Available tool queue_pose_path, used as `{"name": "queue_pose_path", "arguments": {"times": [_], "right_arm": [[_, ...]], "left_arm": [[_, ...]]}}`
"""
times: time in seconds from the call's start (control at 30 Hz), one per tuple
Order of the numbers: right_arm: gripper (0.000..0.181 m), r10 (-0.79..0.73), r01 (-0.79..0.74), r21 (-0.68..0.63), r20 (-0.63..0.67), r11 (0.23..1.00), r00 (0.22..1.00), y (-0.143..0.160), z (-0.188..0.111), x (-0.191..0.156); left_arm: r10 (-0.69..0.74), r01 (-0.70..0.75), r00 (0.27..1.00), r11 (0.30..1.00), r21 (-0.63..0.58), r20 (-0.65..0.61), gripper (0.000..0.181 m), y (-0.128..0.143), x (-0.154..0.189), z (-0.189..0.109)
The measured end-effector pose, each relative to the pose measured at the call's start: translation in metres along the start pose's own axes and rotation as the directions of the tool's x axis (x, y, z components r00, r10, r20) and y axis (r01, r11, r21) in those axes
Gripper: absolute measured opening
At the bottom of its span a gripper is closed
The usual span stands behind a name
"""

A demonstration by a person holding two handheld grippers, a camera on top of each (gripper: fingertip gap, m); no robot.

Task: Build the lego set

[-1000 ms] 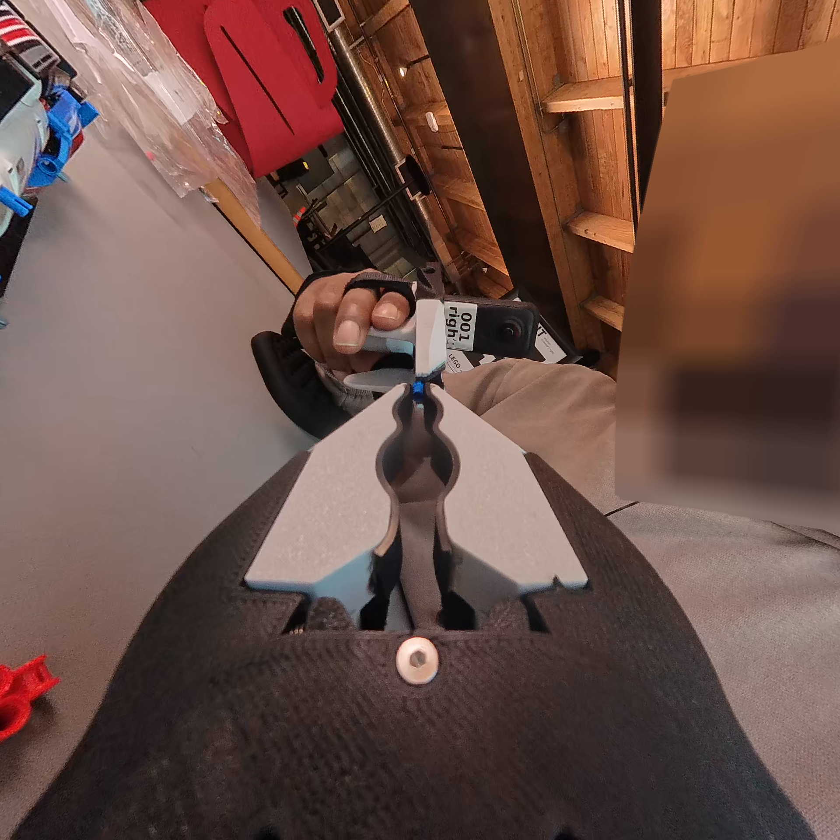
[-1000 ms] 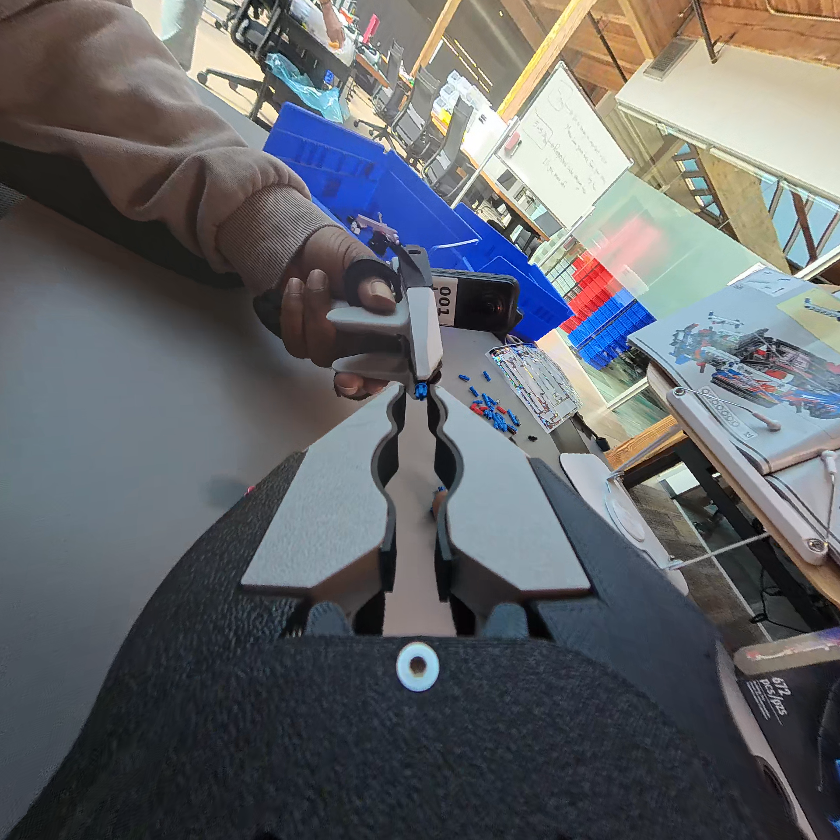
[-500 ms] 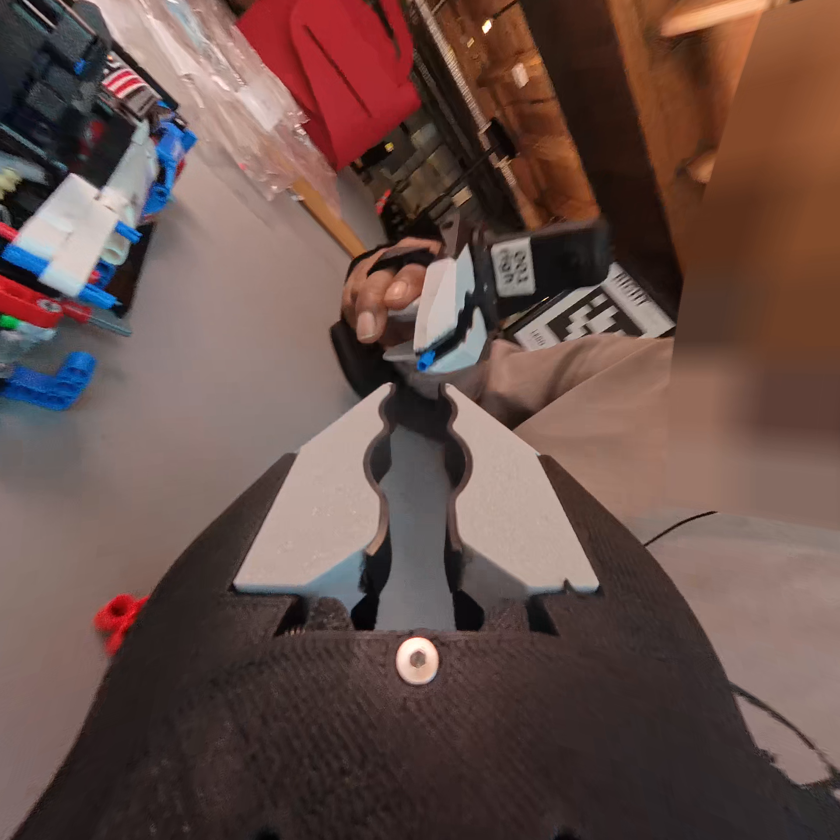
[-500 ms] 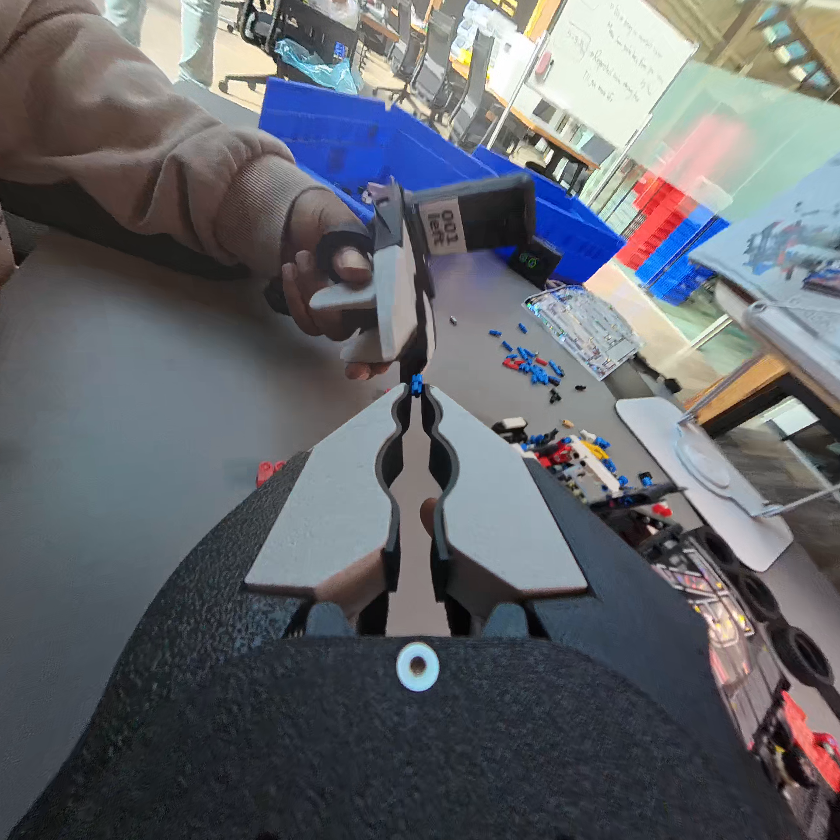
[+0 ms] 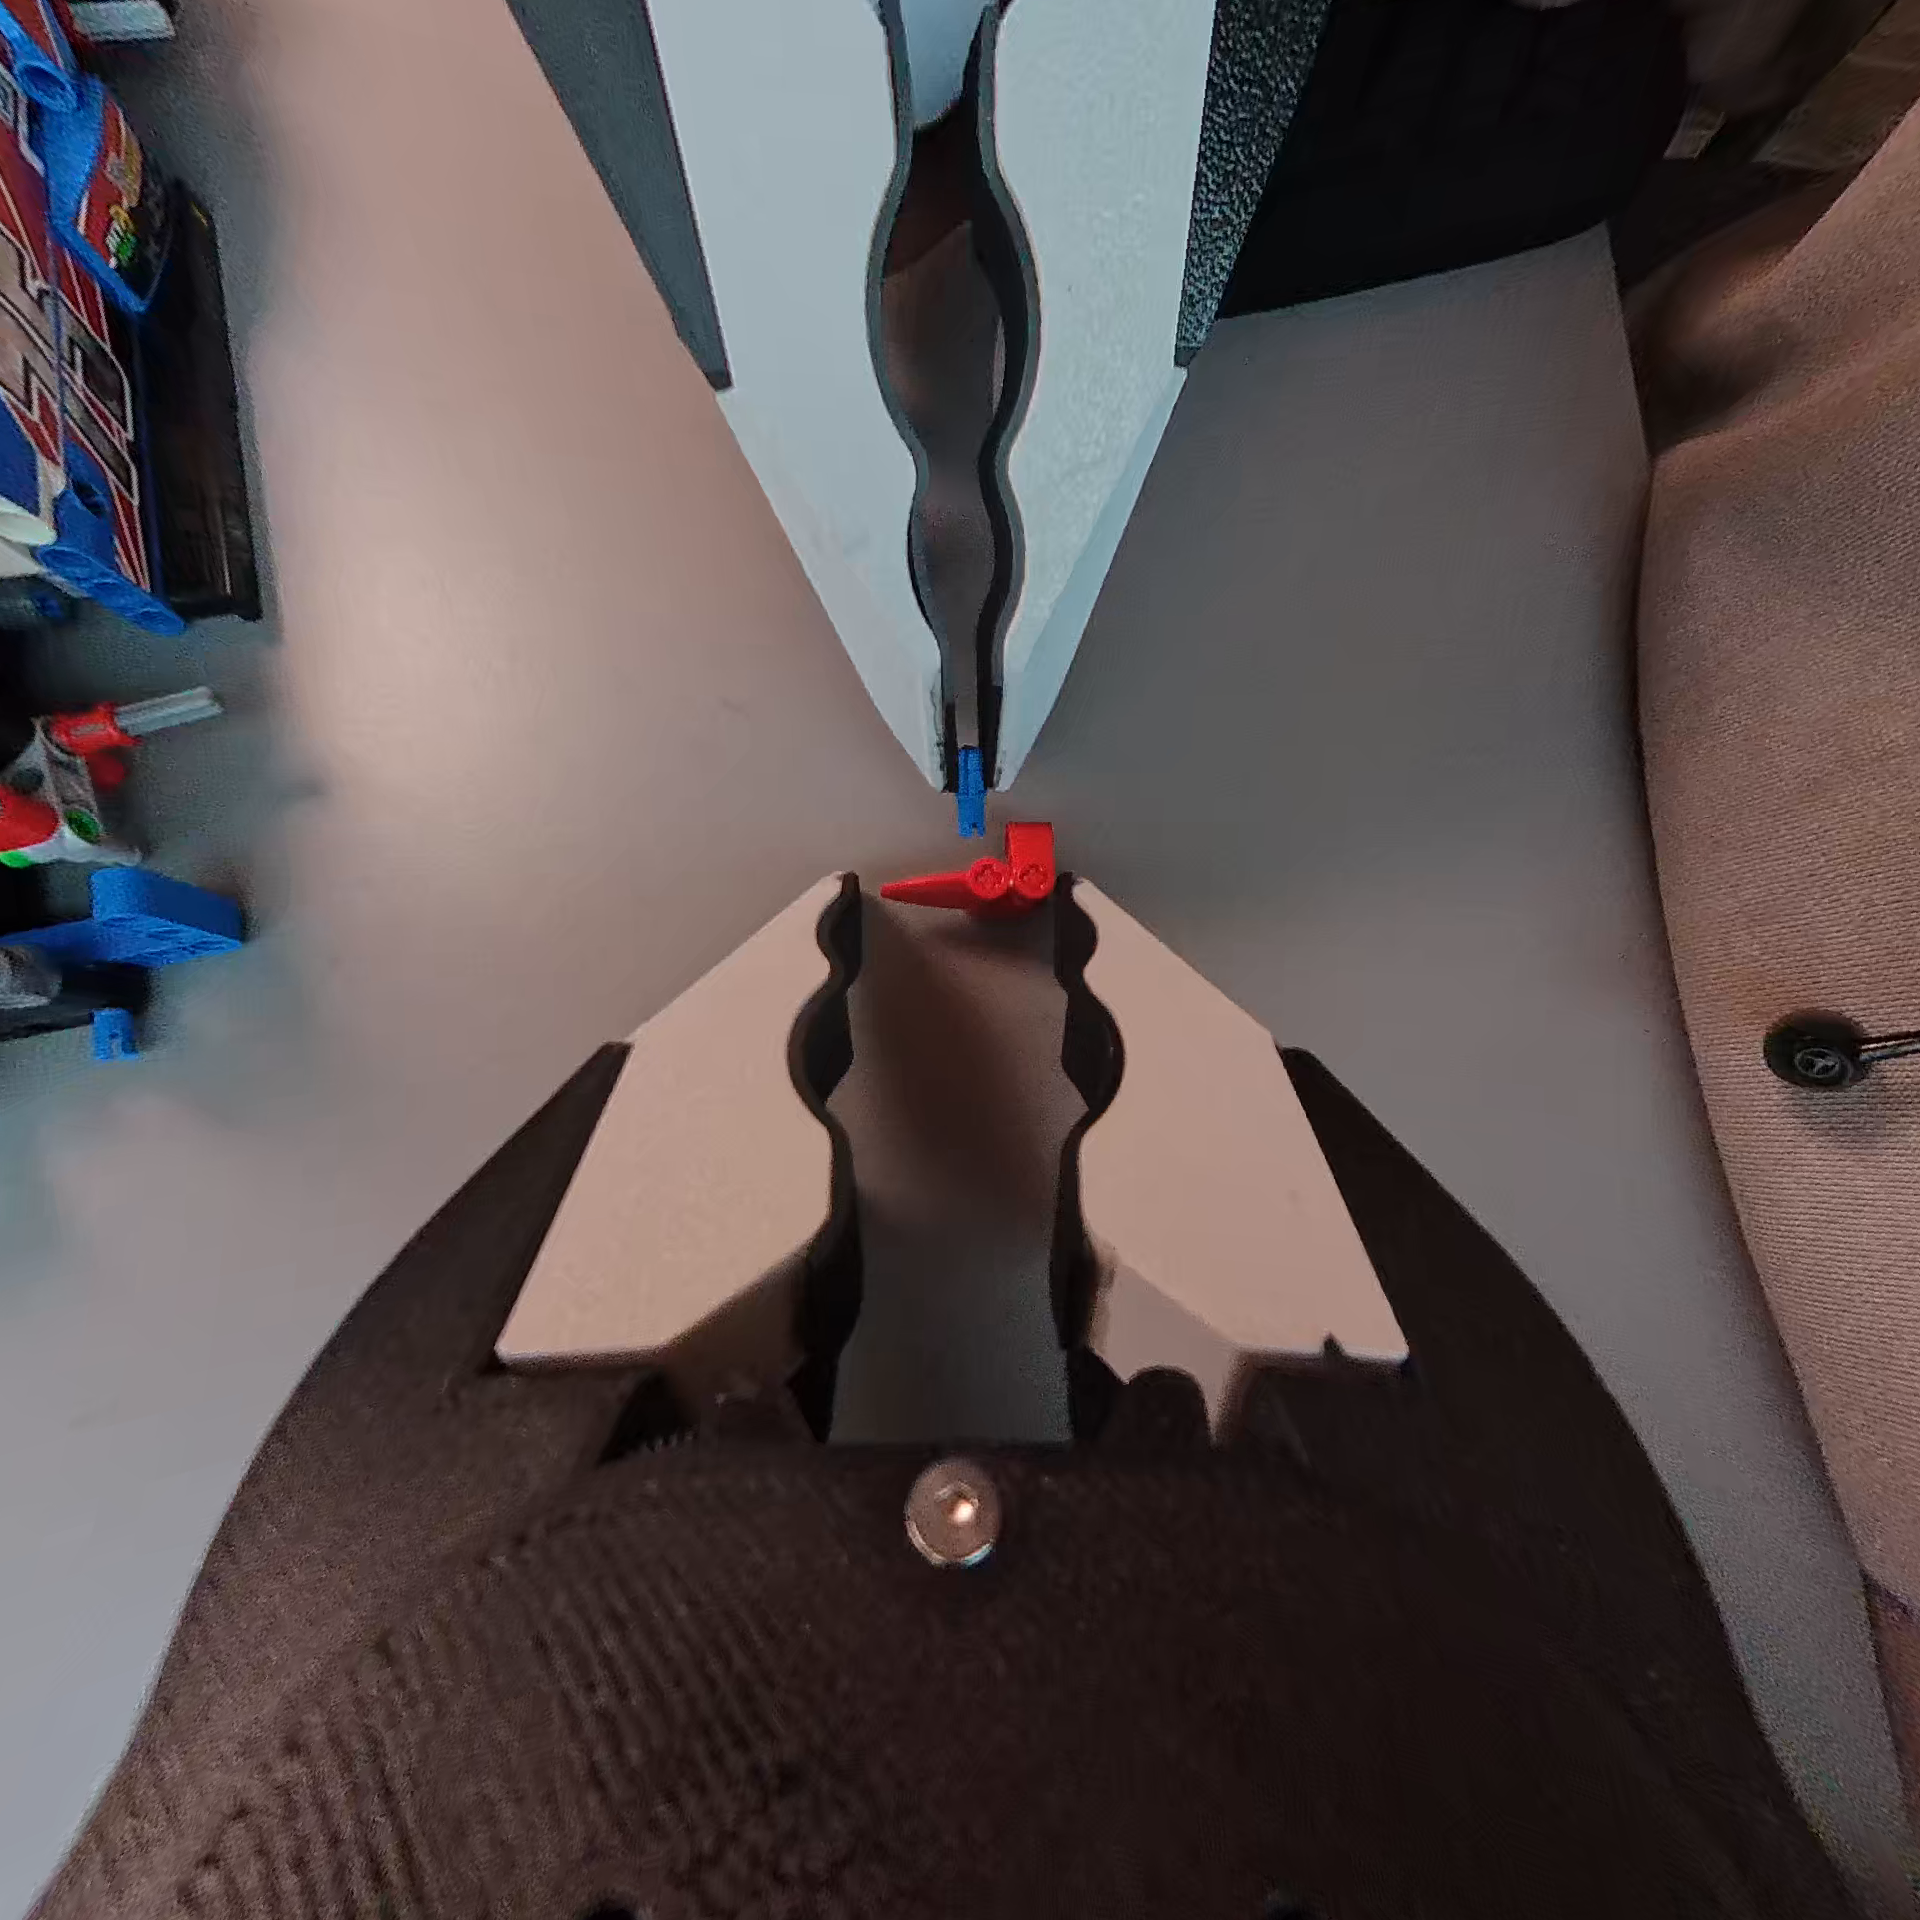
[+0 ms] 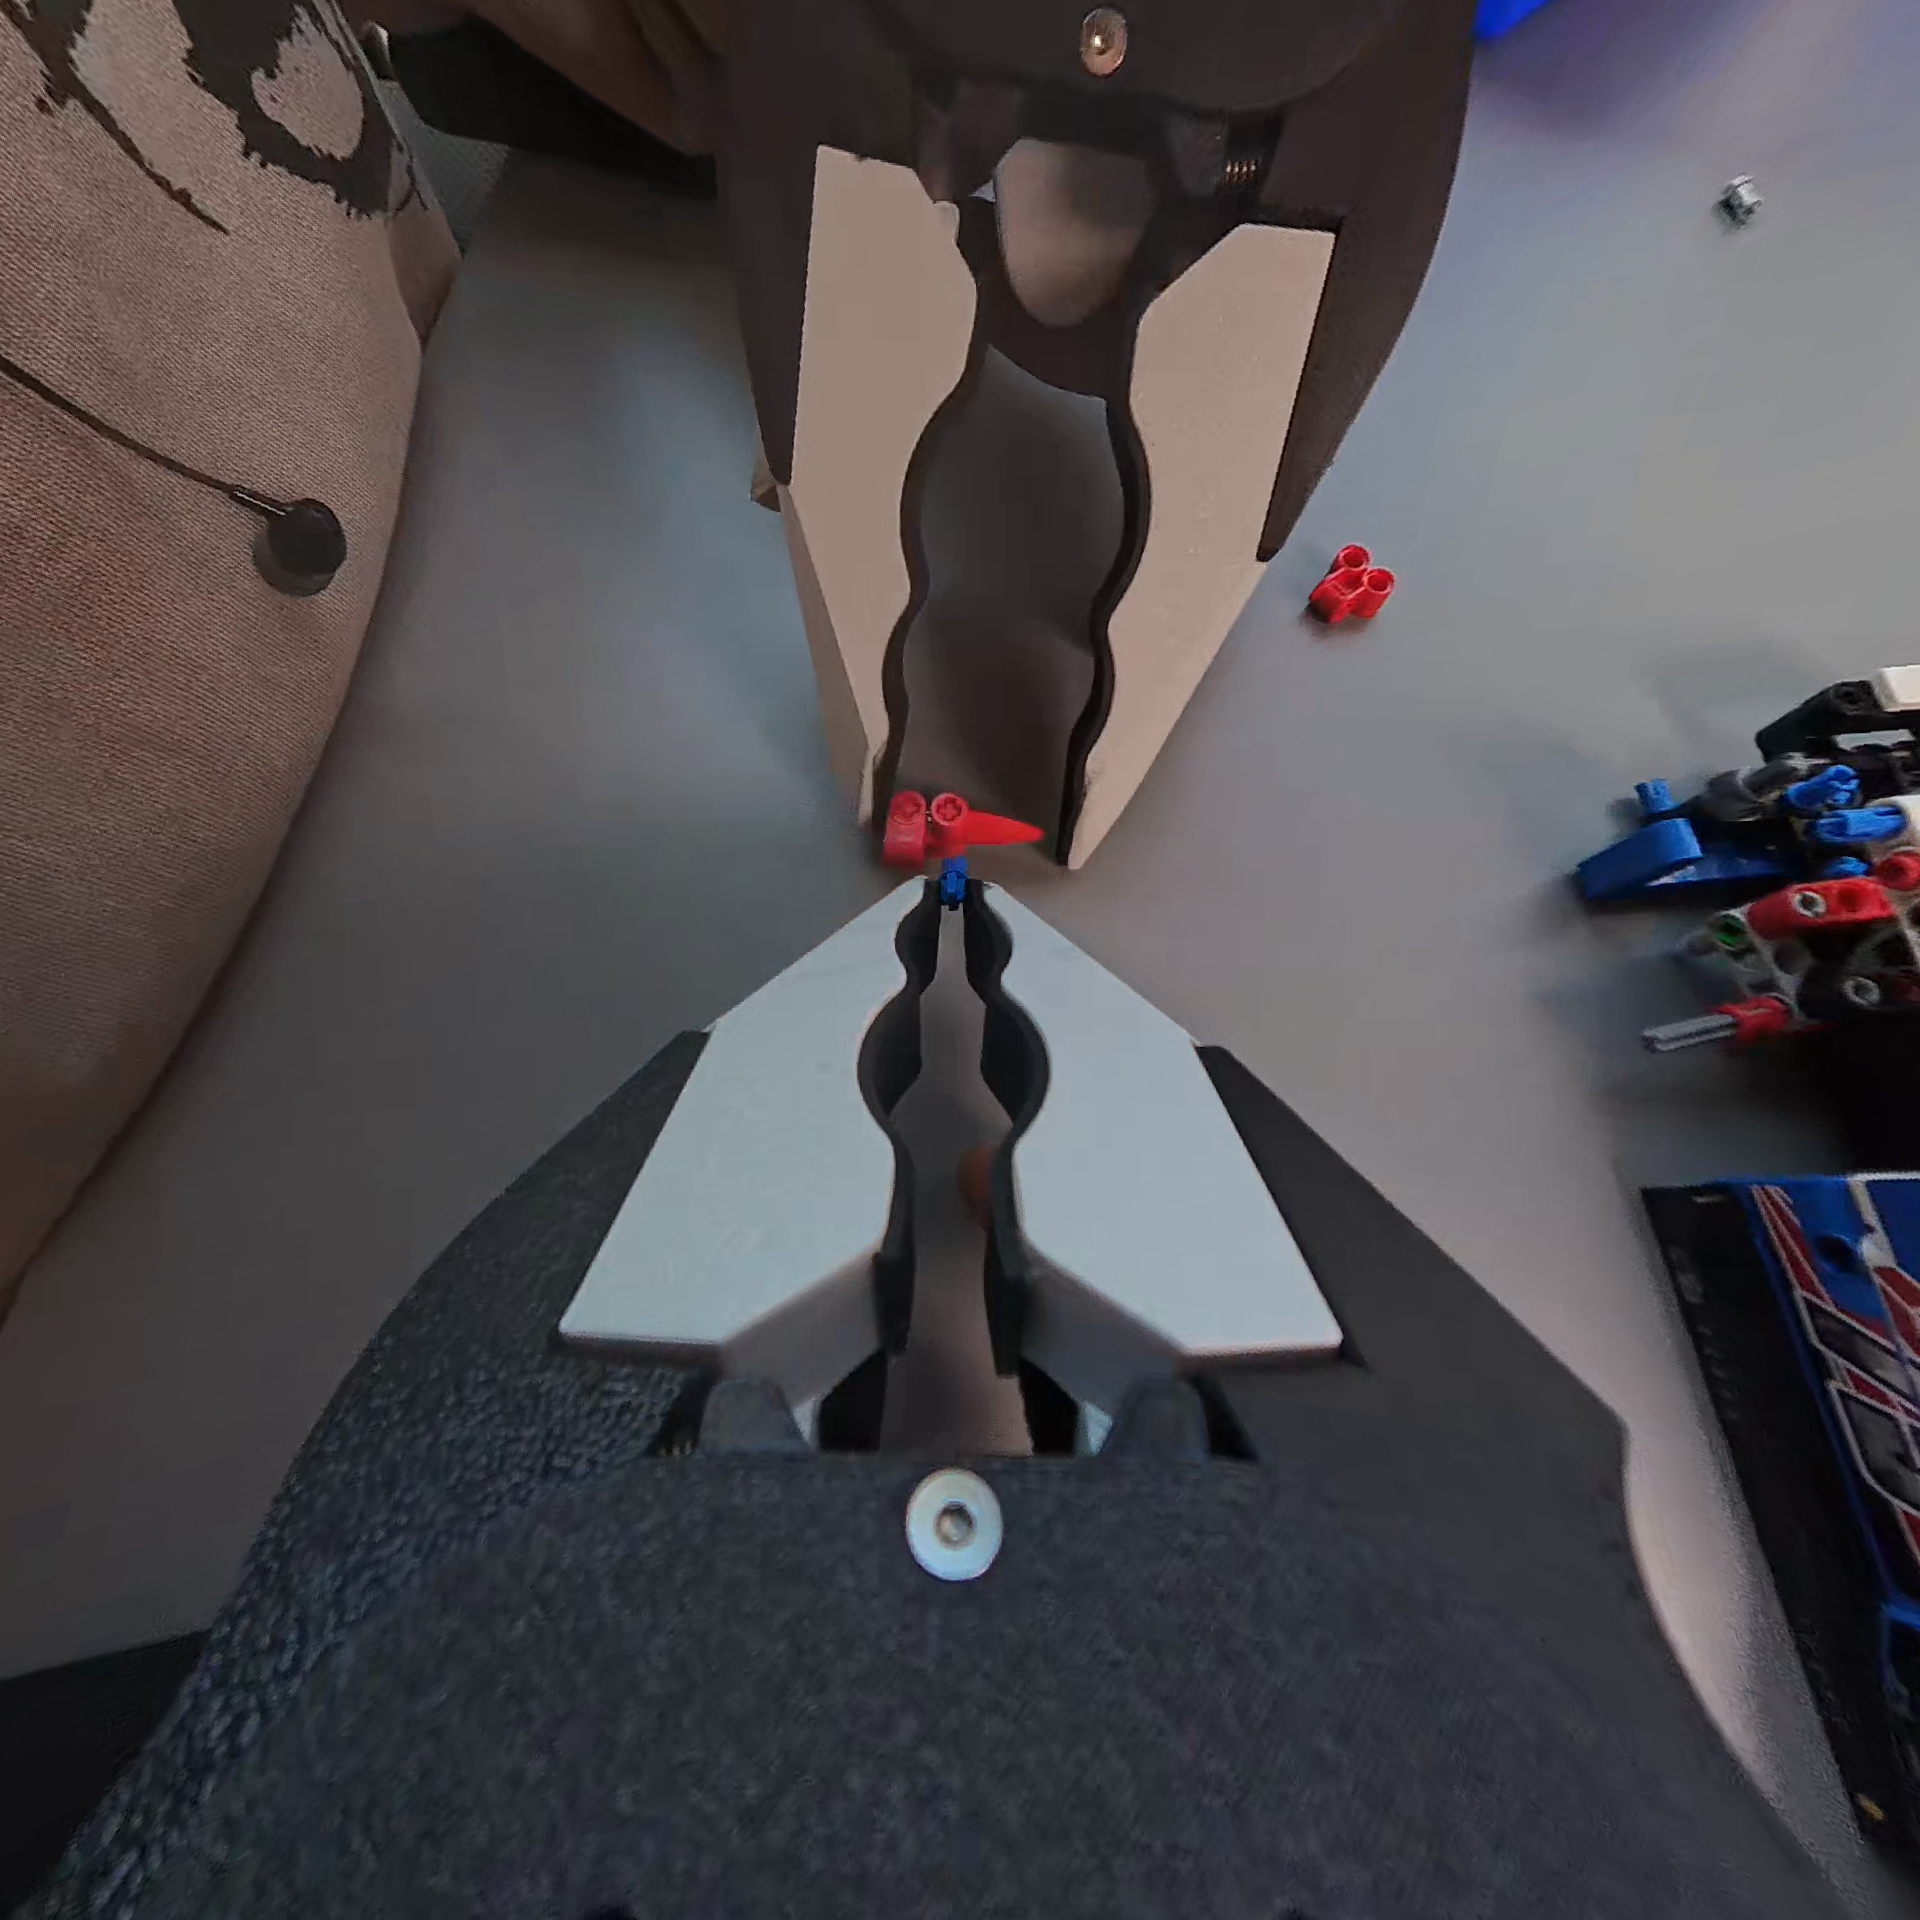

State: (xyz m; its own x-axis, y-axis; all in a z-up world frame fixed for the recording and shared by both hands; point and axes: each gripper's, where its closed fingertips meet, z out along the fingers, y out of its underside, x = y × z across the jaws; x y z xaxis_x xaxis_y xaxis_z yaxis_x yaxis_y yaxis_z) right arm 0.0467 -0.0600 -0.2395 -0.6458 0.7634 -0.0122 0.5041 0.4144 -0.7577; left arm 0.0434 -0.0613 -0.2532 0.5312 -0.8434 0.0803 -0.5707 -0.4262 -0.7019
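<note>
The grey worktop [image 5: 1351,623] lies under both claws, which meet tip to tip. The half-built model [image 6: 1808,894] sits well off to the right of the right claw's tips. The left claw [image 5: 956,894] is spread open, with the red pointed piece [image 5: 982,883] lying on the worktop just at its tips, touching the right-hand finger. The right claw [image 6: 951,891] is clamped on a small blue pin [image 6: 951,883], whose free end sits right beside the red piece.
</note>
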Motion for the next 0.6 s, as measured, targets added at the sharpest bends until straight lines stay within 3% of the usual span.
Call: {"name": "queue_pose_path", "arguments": {"times": [0.23, 0.43, 0.6], "right_arm": [[0.002, 0.082, -0.084, 0.026, 0.079, 0.996, 0.993, -0.001, 0.000, -0.007], [0.002, 0.230, -0.239, 0.046, 0.146, 0.970, 0.962, 0.001, -0.007, -0.006], [0.002, 0.329, -0.345, 0.110, 0.140, 0.932, 0.934, -0.005, -0.016, 0.001]], "left_arm": [[0.197, -0.198, 0.979, 0.980, 0.017, 0.049, 0.018, -0.004, 0.004, 0.004], [0.401, -0.410, 0.901, 0.912, 0.022, 0.167, 0.005, -0.009, -0.001, 0.005], [0.407, -0.435, 0.880, 0.898, 0.070, 0.244, 0.005, -0.018, -0.008, 0.000]]}}
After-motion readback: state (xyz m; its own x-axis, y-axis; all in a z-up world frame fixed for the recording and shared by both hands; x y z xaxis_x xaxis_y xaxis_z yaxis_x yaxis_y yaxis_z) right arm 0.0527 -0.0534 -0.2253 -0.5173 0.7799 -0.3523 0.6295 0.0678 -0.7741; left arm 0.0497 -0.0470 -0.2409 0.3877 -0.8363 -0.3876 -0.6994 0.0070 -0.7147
